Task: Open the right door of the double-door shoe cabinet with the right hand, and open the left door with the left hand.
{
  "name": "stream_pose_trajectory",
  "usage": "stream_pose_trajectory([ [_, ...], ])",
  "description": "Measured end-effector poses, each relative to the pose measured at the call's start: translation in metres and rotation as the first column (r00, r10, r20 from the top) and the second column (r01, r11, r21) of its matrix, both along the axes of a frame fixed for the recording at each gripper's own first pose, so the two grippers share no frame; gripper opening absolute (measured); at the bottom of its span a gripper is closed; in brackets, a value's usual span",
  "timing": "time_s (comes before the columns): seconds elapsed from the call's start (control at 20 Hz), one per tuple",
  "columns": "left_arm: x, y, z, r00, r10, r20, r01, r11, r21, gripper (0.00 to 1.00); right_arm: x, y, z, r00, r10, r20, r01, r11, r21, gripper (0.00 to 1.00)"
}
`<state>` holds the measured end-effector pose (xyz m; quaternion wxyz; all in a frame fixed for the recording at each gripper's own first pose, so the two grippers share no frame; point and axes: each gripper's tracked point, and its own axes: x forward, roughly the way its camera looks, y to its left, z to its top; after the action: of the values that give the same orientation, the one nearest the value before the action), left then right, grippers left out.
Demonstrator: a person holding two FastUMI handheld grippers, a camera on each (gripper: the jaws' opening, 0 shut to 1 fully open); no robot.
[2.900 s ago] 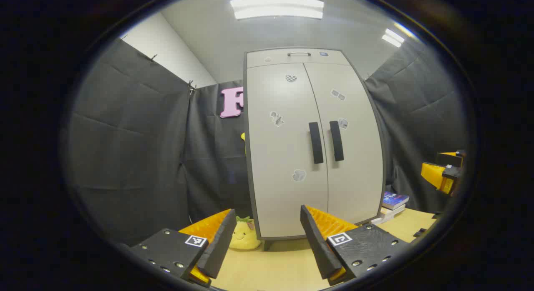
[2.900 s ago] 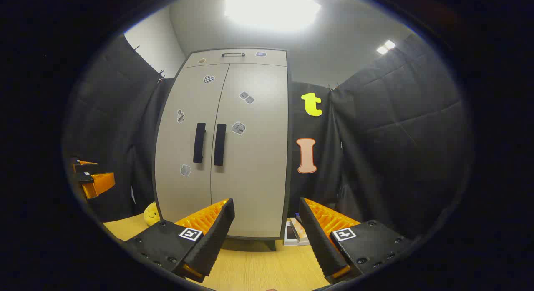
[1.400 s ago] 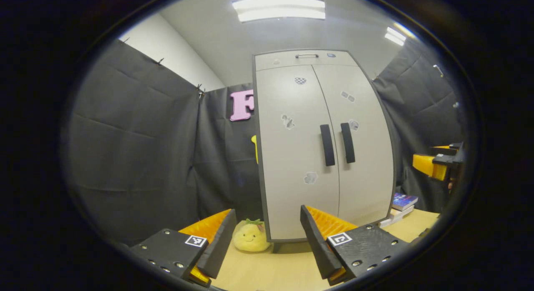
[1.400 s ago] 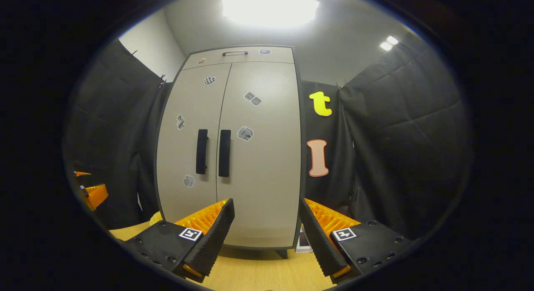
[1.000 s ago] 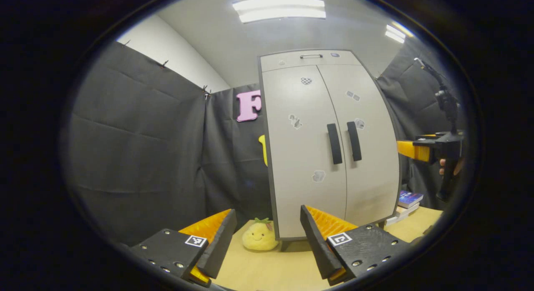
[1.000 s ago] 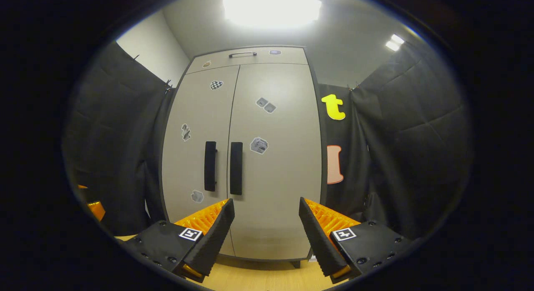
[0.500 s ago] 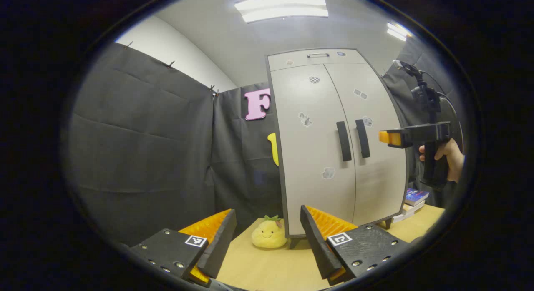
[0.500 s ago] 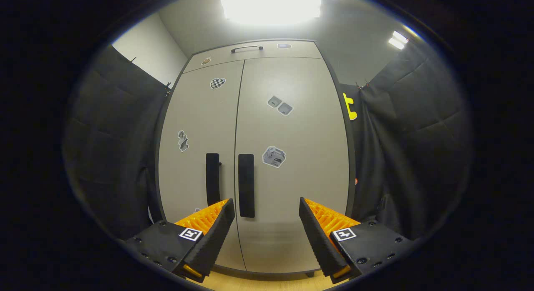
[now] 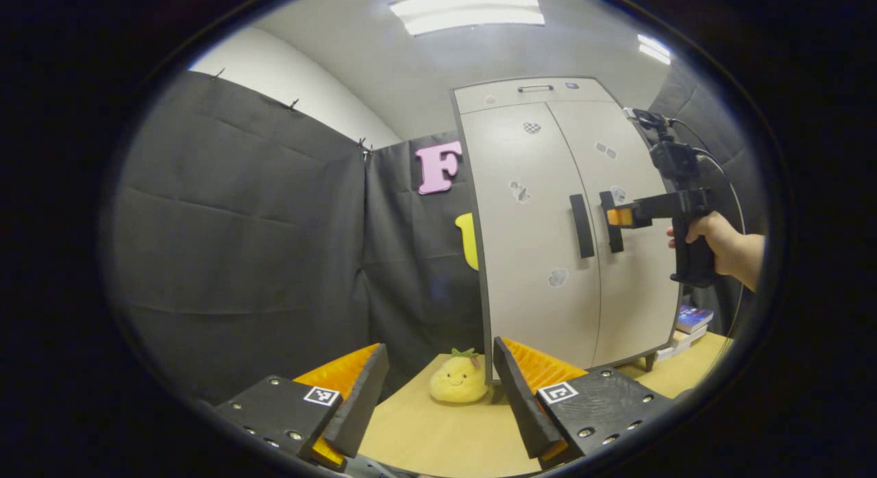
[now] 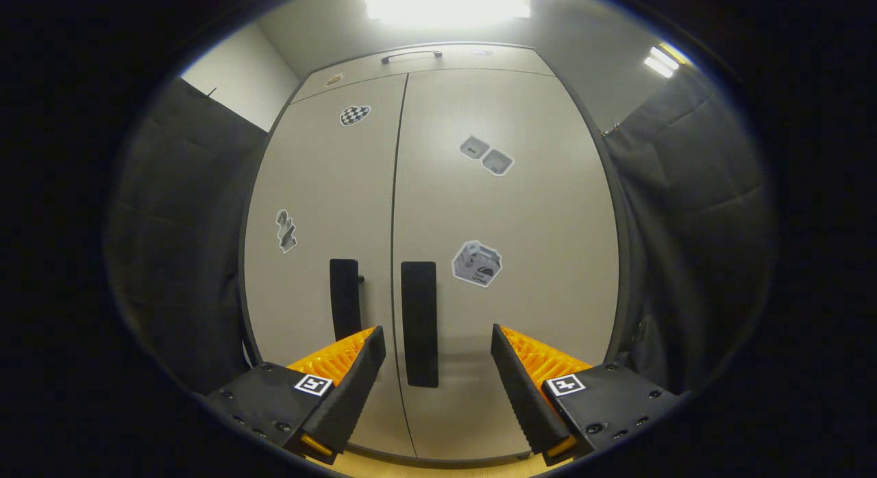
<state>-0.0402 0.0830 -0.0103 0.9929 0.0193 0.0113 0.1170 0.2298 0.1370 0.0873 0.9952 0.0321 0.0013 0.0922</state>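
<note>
The pale double-door shoe cabinet [image 9: 548,190] stands with both doors closed. Two dark vertical handles sit beside the centre seam. In the right gripper view the right door [image 10: 521,211] is close ahead, and its handle [image 10: 419,324] stands between the fingers of my open right gripper [image 10: 437,337], just beyond their tips, not touched. The left handle [image 10: 344,298] is beside it. In the left gripper view my right gripper [image 9: 616,216], held by a hand [image 9: 719,238], reaches the right handle [image 9: 612,224]. My left gripper [image 9: 438,351] hangs open, well short of the cabinet and left of the left handle [image 9: 582,226].
A yellow plush toy [image 9: 460,380] sits on the wooden surface [image 9: 438,437] at the cabinet's left foot. Stacked books [image 9: 692,320] lie at its right foot. A drawer with a small handle [image 9: 534,89] tops the cabinet. Black cloth walls stand close on both sides.
My right gripper has moved forward and up to the right door's handle, still open. The left gripper has turned left, so the cabinet has slid rightward in its view.
</note>
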Motion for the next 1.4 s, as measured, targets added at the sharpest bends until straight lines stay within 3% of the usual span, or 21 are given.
stream_pose_trajectory([
  [0.15, -0.006, 0.008, -0.004, 1.000, 0.011, -0.007, -0.011, 1.000, -0.001, 0.89, 0.014, 0.011, -0.005, 1.000, 0.008, -0.019, -0.008, 1.000, -0.010, 0.96],
  [0.2, -0.007, 0.010, -0.006, 1.000, 0.014, -0.009, -0.014, 1.000, -0.001, 0.89, 0.017, 0.014, -0.007, 0.999, 0.015, -0.033, -0.016, 1.000, -0.015, 0.91],
  [0.25, -0.008, 0.011, -0.007, 1.000, 0.019, -0.012, -0.019, 1.000, -0.002, 0.89, 0.022, 0.017, -0.011, 0.999, 0.021, -0.045, -0.021, 1.000, -0.013, 0.94],
  [0.45, -0.012, 0.019, -0.008, 0.999, 0.032, -0.017, -0.032, 0.999, 0.000, 0.89, 0.034, 0.020, -0.021, 0.995, 0.011, -0.103, -0.010, 1.000, 0.010, 0.62],
  [0.65, -0.014, 0.026, -0.006, 0.999, 0.047, -0.011, -0.047, 0.999, 0.003, 0.89, 0.042, 0.022, -0.021, 0.991, 0.003, -0.133, -0.001, 1.000, 0.016, 0.63],
  [0.7, -0.014, 0.028, -0.005, 0.999, 0.050, -0.009, -0.050, 0.999, 0.005, 0.89, 0.044, 0.023, -0.019, 0.991, 0.000, -0.133, 0.002, 1.000, 0.012, 0.58],
  [0.8, -0.016, 0.031, -0.004, 0.999, 0.054, -0.003, -0.054, 0.999, 0.005, 0.89, 0.047, 0.022, -0.016, 0.991, -0.023, -0.135, 0.023, 1.000, 0.001, 0.58],
  [0.85, -0.016, 0.032, -0.004, 0.998, 0.055, -0.003, -0.055, 0.998, 0.003, 0.89, 0.048, 0.024, -0.017, 0.990, -0.025, -0.140, 0.026, 1.000, 0.005, 0.35],
  [0.95, -0.018, 0.033, -0.004, 0.998, 0.059, -0.004, -0.059, 0.998, 0.000, 0.89, 0.055, 0.022, -0.020, 0.986, -0.038, -0.160, 0.040, 0.999, 0.007, 0.39],
  [1.05, -0.019, 0.037, -0.003, 0.998, 0.068, 0.000, -0.068, 0.998, 0.000, 0.89, 0.049, 0.023, -0.019, 0.983, -0.049, -0.175, 0.047, 0.999, -0.015, 0.22],
  [1.1, -0.020, 0.039, -0.002, 0.998, 0.070, 0.002, -0.070, 0.998, -0.002, 0.89, 0.051, 0.023, -0.022, 0.981, -0.049, -0.187, 0.047, 0.999, -0.013, 0.22],
  [1.15, -0.019, 0.038, -0.003, 0.997, 0.073, 0.004, -0.073, 0.997, -0.003, 0.89, 0.049, 0.023, -0.020, 0.982, -0.041, -0.184, 0.040, 0.999, -0.011, 0.14],
  [1.35, -0.021, 0.037, -0.001, 0.998, 0.066, 0.007, -0.066, 0.998, -0.009, 0.89, 0.046, 0.024, -0.021, 0.979, 0.000, -0.205, 0.000, 1.000, -0.001, 0.07],
  [1.4, -0.020, 0.037, -0.001, 0.998, 0.061, 0.007, -0.061, 0.998, -0.011, 0.89, 0.045, 0.023, -0.020, 0.978, 0.013, -0.207, -0.012, 1.000, 0.007, 0.10],
])
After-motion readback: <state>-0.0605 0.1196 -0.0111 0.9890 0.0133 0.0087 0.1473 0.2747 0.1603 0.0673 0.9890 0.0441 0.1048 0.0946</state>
